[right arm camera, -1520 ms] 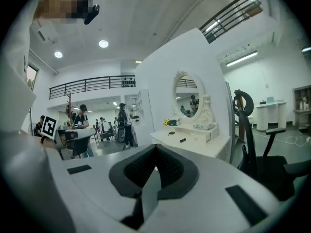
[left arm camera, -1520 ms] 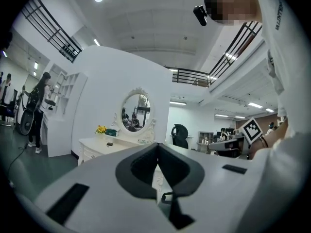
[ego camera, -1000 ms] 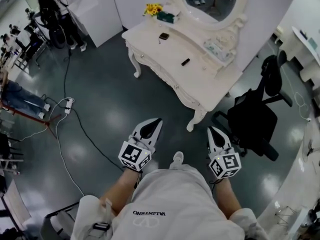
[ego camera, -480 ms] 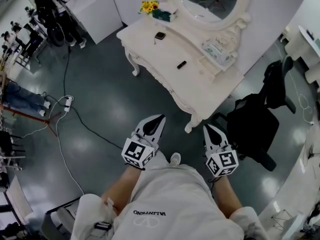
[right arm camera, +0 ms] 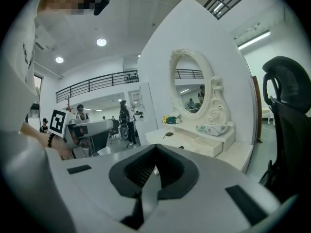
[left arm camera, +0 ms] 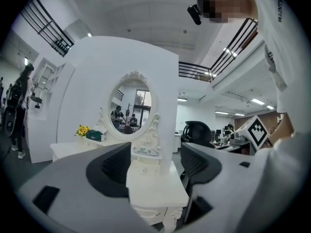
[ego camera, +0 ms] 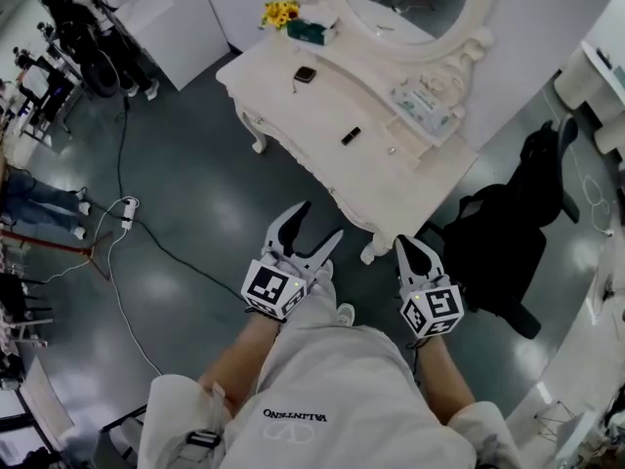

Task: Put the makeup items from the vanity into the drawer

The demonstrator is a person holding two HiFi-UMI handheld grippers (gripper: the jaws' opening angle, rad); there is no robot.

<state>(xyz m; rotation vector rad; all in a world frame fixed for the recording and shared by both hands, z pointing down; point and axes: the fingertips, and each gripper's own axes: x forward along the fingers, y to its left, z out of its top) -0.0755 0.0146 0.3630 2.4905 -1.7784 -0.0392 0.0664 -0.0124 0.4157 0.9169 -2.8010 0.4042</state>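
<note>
Makeup (ego camera: pixel 351 136) lies well beyond empty, opening left tongs (ego camera: pixel 318 222).

We see a black office chair (ego camera: pixel 500 252) at three o'clock, a white power strip (ego camera: pixel 126 209) on the floor at nine, and yellow flowers (ego camera: pixel 277 13) at twelve.

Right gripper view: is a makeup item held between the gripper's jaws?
No, the right gripper has its jaws shut together with nothing between them, and the white carved vanity table stands some way ahead.

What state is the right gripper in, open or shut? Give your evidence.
Shut: in the right gripper view, the right gripper has its jaws meeting at their tips, with nothing between them.
</note>
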